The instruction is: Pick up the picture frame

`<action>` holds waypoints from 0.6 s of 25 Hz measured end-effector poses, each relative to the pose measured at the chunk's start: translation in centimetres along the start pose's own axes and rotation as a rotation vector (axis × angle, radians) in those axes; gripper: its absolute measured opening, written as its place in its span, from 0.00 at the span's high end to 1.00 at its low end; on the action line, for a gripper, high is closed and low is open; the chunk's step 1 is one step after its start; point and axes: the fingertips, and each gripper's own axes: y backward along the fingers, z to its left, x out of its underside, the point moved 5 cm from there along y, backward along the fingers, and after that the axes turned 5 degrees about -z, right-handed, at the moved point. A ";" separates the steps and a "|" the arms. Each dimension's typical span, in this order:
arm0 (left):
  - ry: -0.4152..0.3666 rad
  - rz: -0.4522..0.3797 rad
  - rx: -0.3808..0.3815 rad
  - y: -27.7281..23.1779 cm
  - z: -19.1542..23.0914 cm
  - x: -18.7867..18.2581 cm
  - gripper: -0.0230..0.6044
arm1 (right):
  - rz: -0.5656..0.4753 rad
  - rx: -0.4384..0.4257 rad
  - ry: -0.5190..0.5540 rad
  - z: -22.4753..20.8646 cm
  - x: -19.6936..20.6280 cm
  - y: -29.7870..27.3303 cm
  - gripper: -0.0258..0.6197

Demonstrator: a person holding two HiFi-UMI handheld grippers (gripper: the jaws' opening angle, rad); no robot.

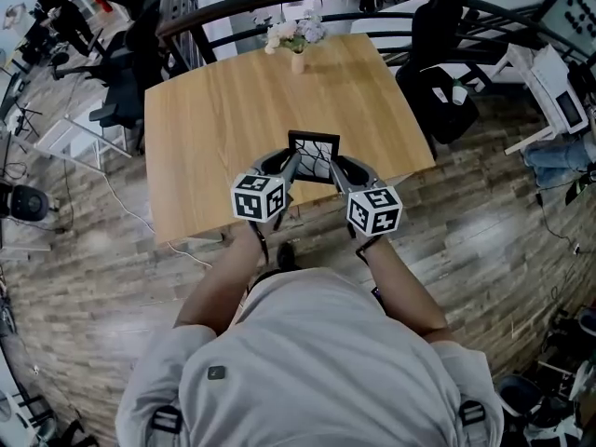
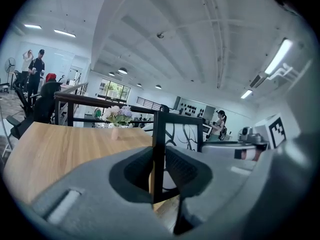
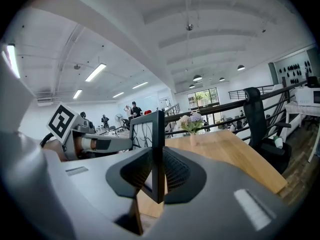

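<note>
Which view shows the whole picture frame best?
The head view: the picture frame appears almost whole, gripped at its sides by the left gripper and right gripper. Each gripper view shows it obliquely, with the lower part hidden behind the fingers.

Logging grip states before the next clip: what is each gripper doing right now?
Left gripper: closed on the left side bar of the picture frame.
Right gripper: closed on the frame's right side bar.
</note>
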 end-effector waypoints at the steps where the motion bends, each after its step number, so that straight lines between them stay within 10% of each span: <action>1: -0.002 -0.003 -0.004 0.2 -0.9 0.4 0.84 | -0.001 -0.004 0.001 -0.1 0.3 1.0 0.85; 15: -0.031 -0.031 -0.064 4.7 -13.1 6.3 0.84 | -0.044 -0.085 0.031 -0.8 3.1 13.8 0.85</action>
